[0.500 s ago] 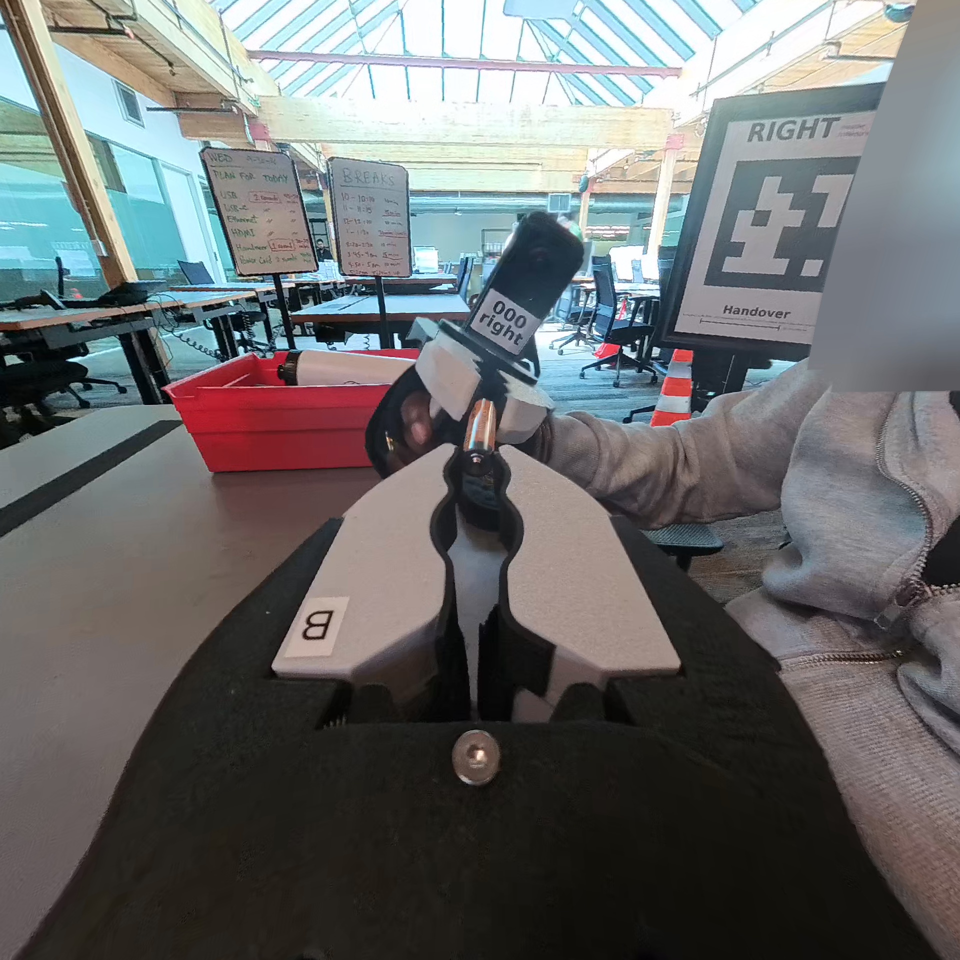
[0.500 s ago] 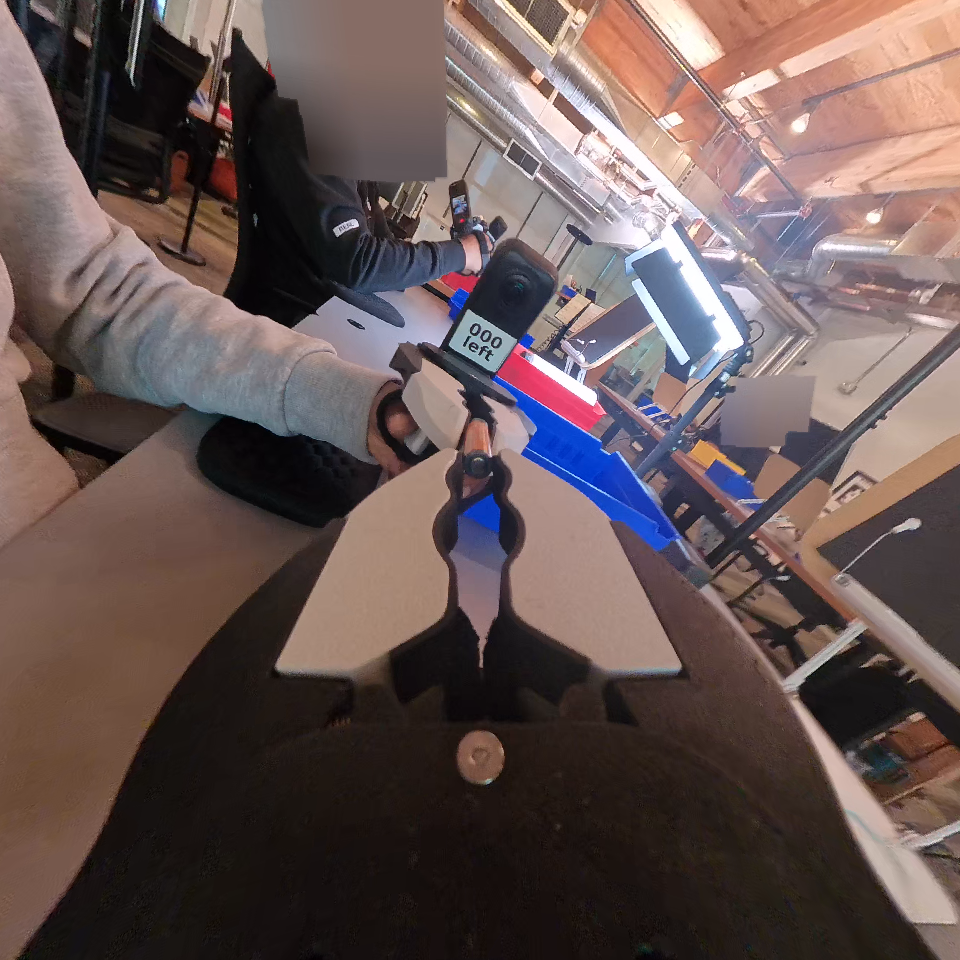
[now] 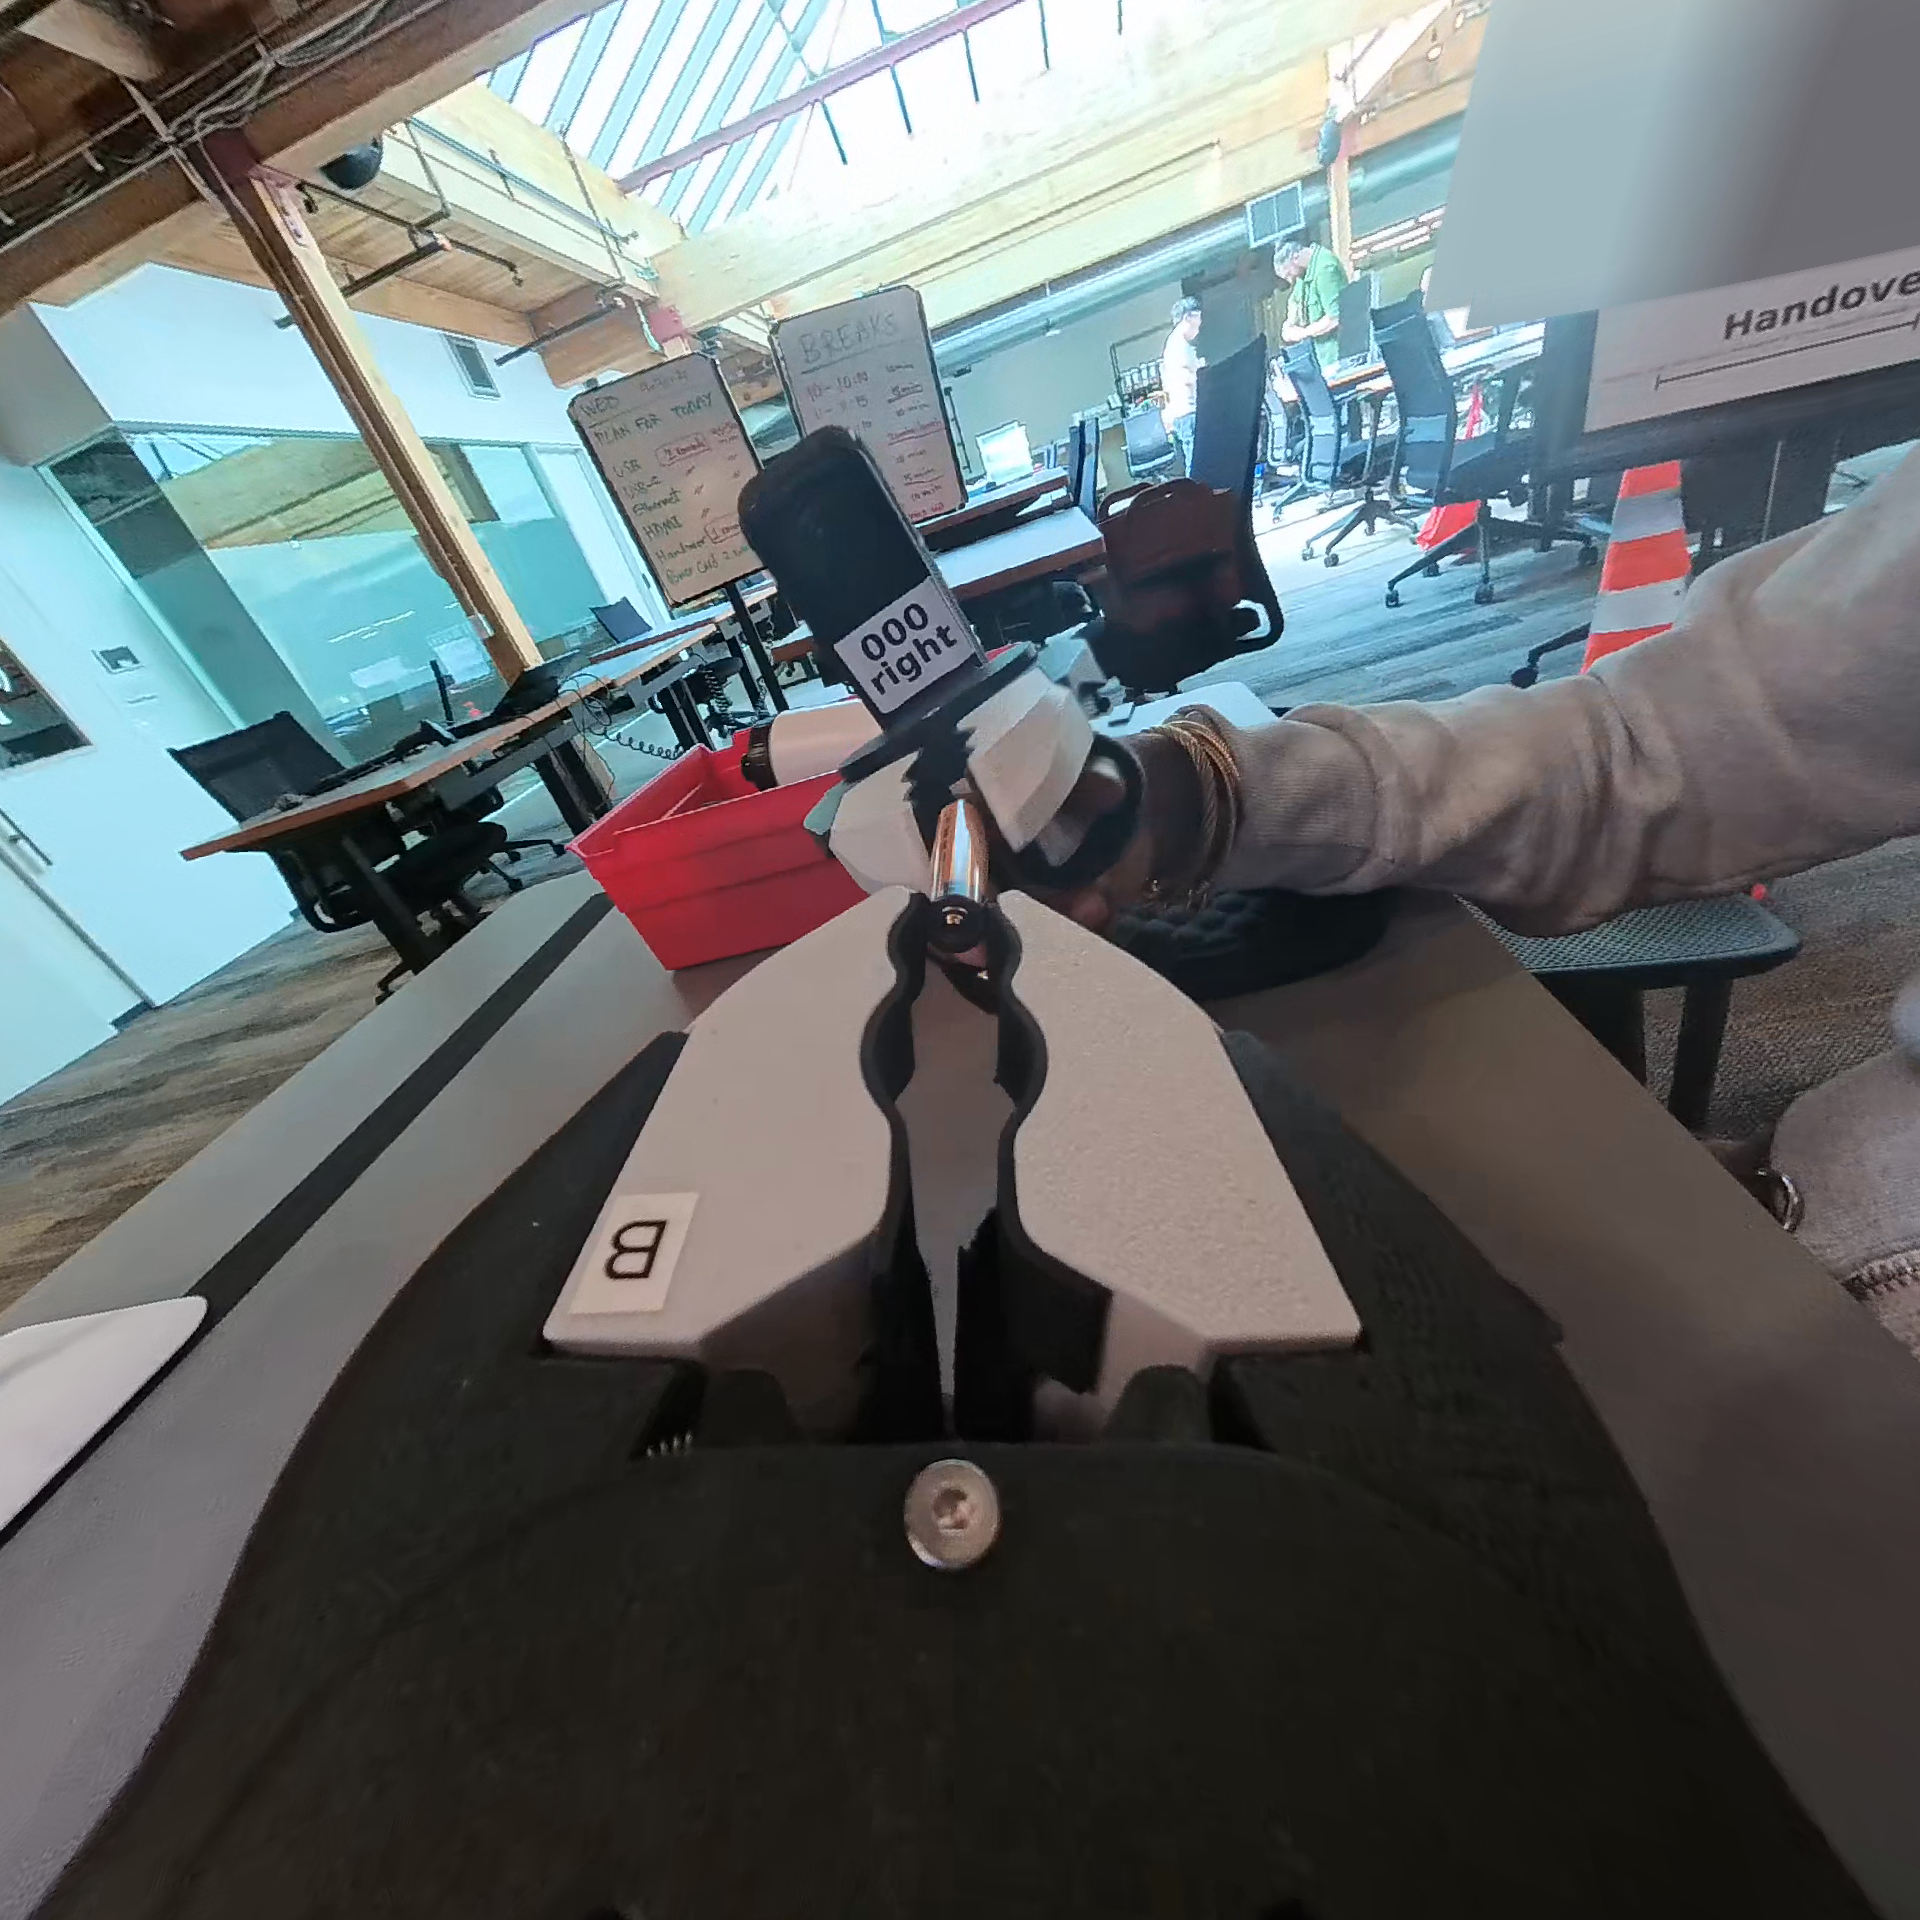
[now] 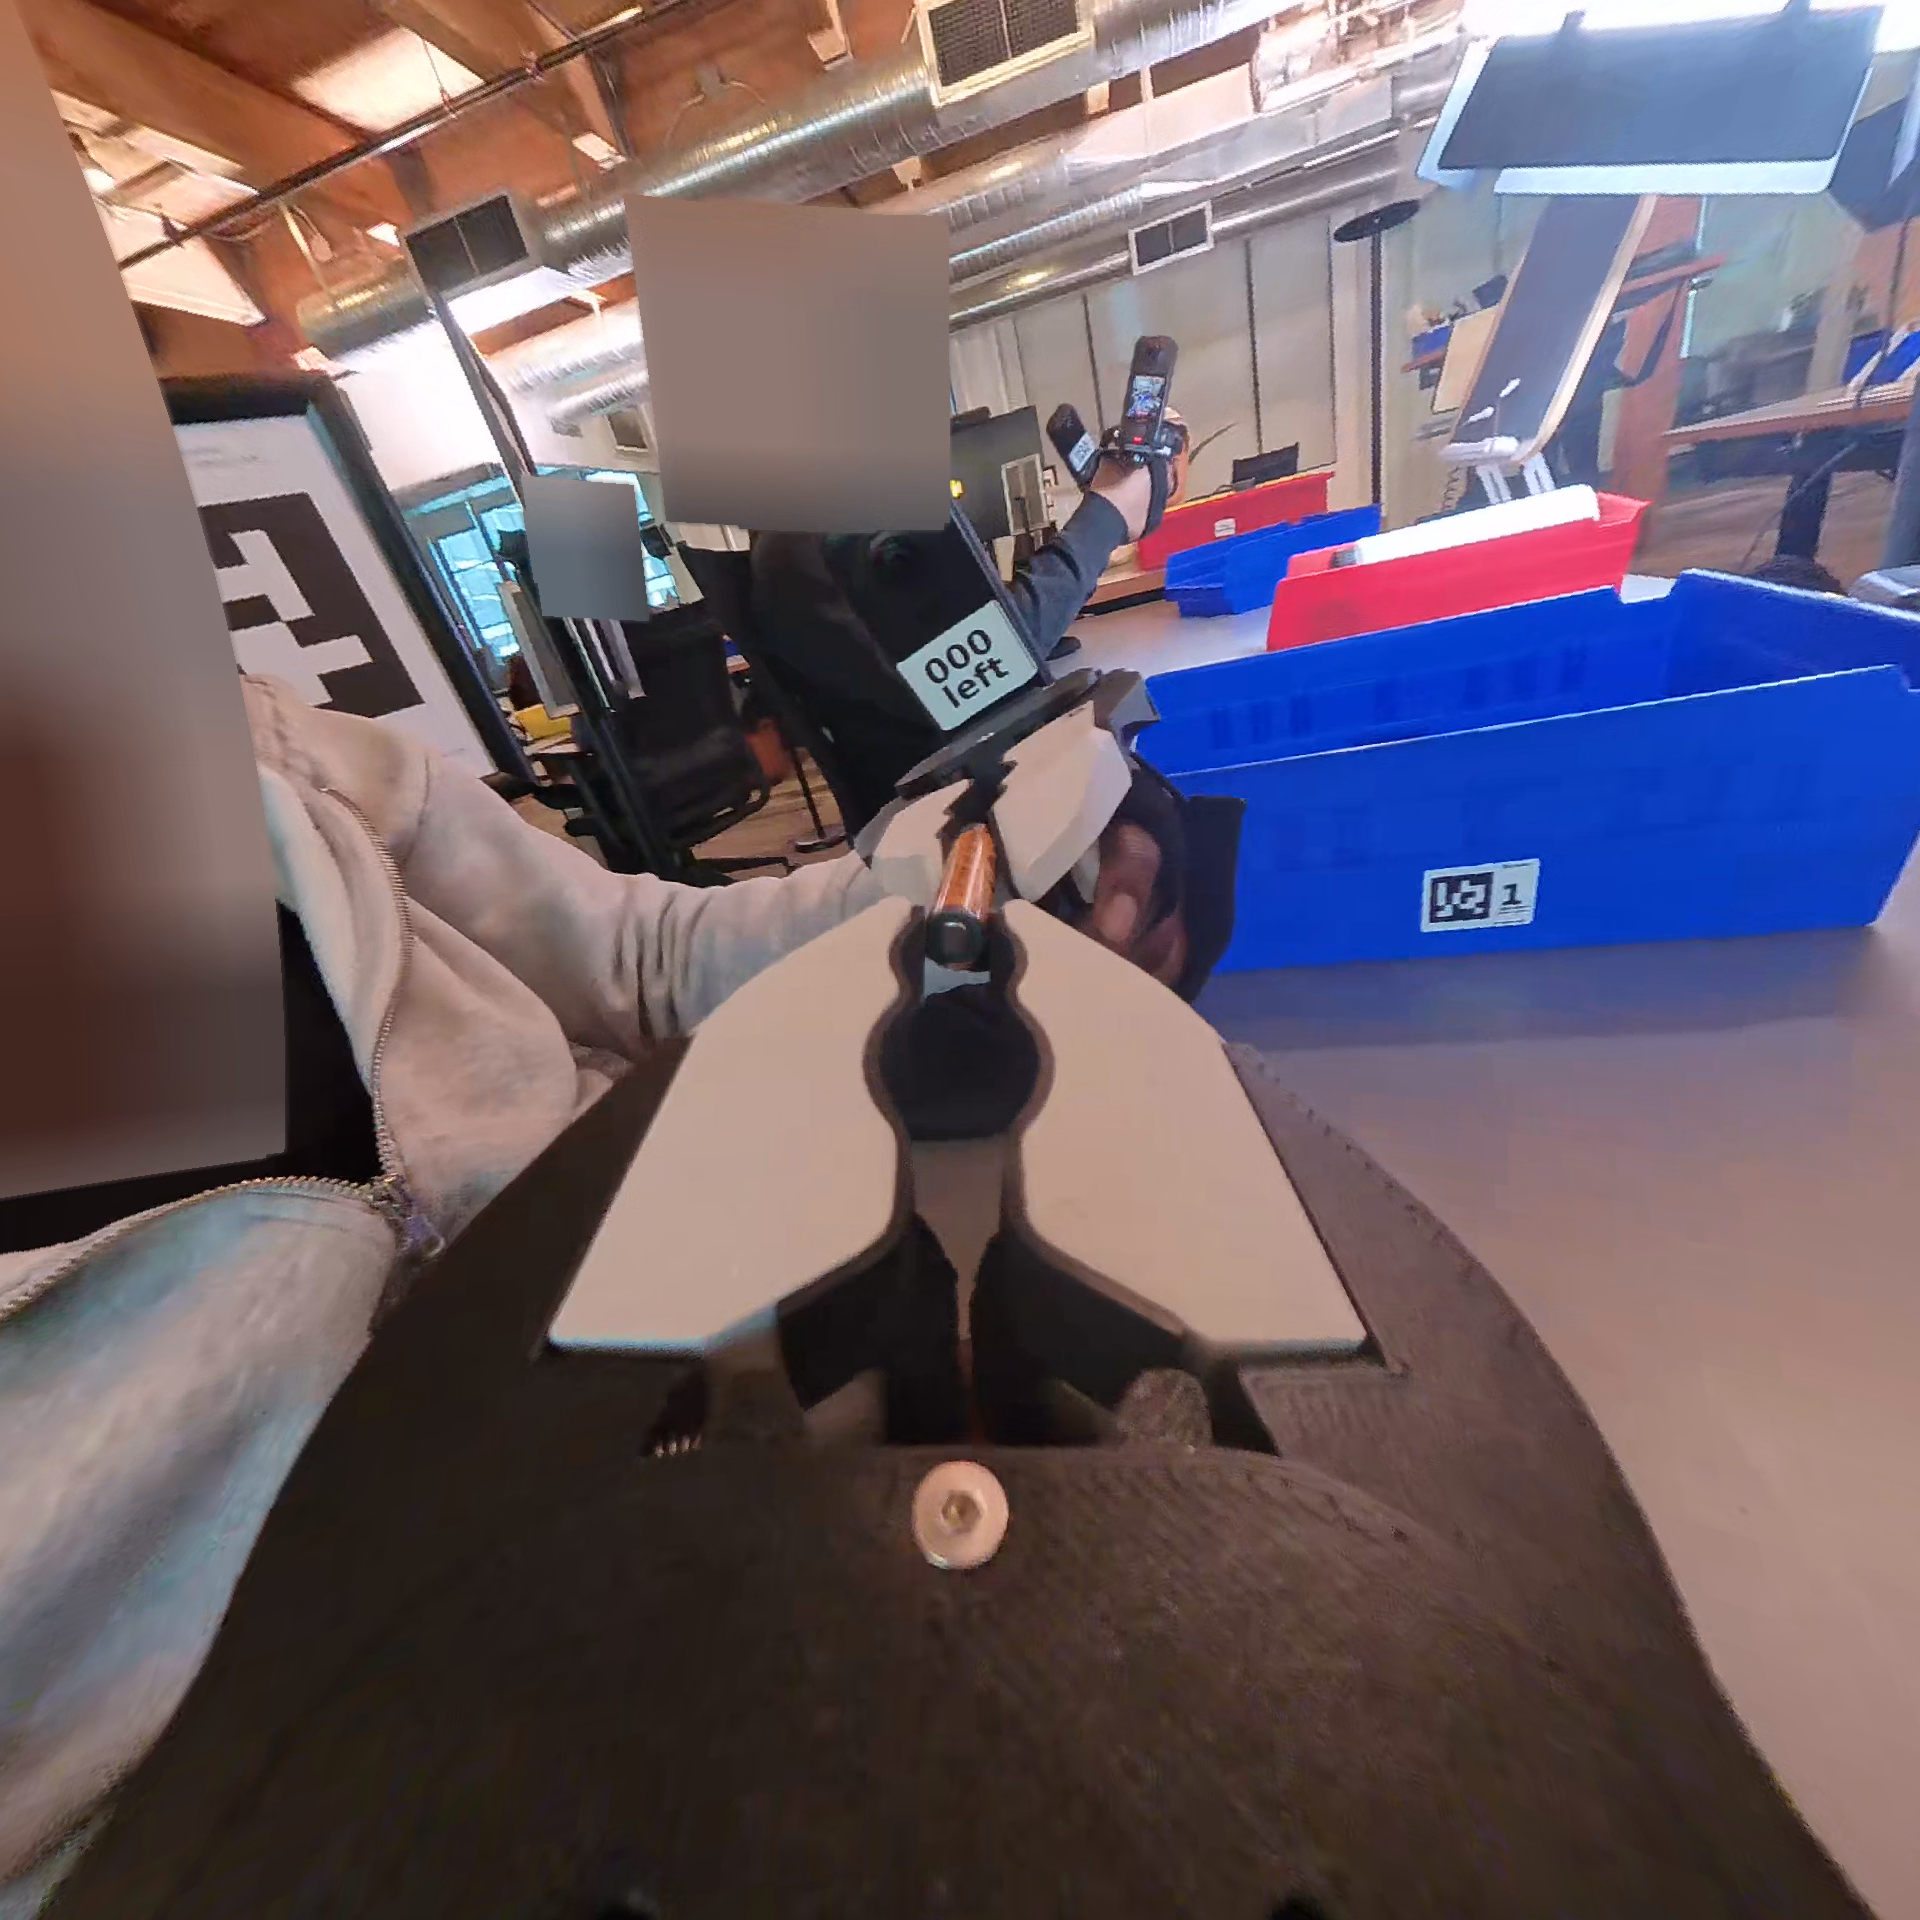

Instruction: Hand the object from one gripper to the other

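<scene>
A short shiny cylinder (image 3: 958, 857) with black ends spans between my two grippers above the grey table (image 3: 312, 1195). It looks chrome in the left wrist view and copper-orange in the right wrist view (image 4: 964, 873). My left gripper (image 3: 951, 930) is shut on its near black end. The right gripper (image 3: 940, 831) faces it, held by a hand in a grey sleeve, and closes on the far end. In the right wrist view my right gripper (image 4: 958, 935) is shut on the near black end, and the left gripper (image 4: 971, 831) holds the other end.
A red bin (image 3: 717, 862) holding a white tube (image 3: 810, 738) stands on the table behind the grippers. A big blue bin (image 4: 1558, 831) stands at the right, with another red bin (image 4: 1455, 592) behind it. An orange cone (image 3: 1642, 561) and office chairs stand beyond. Both grippers' tips are close together, under 4 cm apart.
Both grippers stay closed on the cylinder, tip to tip. Both views have swung and tilted: the red bin has shifted in the left view and the blue bin now fills the right view's right side.
</scene>
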Tool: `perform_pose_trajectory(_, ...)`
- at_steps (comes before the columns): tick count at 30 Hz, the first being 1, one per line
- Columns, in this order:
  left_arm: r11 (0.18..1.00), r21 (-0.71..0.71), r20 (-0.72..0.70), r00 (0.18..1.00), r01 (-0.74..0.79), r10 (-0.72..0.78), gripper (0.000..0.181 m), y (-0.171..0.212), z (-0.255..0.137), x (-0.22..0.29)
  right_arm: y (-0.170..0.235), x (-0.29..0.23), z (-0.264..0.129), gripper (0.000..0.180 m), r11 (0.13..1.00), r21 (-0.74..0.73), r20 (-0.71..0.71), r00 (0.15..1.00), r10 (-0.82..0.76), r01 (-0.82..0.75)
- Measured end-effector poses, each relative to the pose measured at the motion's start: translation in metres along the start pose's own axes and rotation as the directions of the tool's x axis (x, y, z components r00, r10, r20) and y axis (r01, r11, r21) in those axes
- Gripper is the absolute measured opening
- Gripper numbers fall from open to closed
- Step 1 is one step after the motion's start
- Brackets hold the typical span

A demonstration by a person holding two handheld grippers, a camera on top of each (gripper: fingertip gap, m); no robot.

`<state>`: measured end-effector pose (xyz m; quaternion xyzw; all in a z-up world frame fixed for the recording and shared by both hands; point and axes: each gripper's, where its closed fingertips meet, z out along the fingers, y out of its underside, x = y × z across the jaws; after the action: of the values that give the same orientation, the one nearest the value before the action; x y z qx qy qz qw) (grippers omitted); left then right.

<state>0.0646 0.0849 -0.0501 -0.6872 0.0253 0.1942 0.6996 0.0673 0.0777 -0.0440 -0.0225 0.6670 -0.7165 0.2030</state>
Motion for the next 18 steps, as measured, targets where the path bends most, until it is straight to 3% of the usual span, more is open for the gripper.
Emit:
perform_pose_trajectory(3,0.999,-0.005,0.009,0.999,0.036,-0.036,0.010,0.0019,0.0001,-0.0019,0.0021,0.0041,-0.0010,0.011,0.998,-0.019,-0.036,0.997,-0.064,0.063)
perform_pose_trajectory(5,0.995,0.009,-0.013,0.995,0.095,-0.095,0.017,0.0008,0.0003,-0.0005,0.0046,0.0074,-0.0014,0.010,0.982,-0.052,-0.079,0.979,-0.185,0.182)
perform_pose_trajectory(10,0.978,0.016,-0.072,0.975,0.210,-0.208,0.022,-0.0009,0.0002,0.0038,0.0053,0.0025,0.0017,0.011,0.844,-0.121,-0.116,0.837,-0.535,0.522)
perform_pose_trajectory(18,0.968,0.019,-0.094,0.964,0.251,-0.248,0.011,-0.0015,-0.0007,0.0042,0.0028,0.0026,0.0019,0.011,0.771,-0.144,-0.140,0.759,-0.636,0.620)
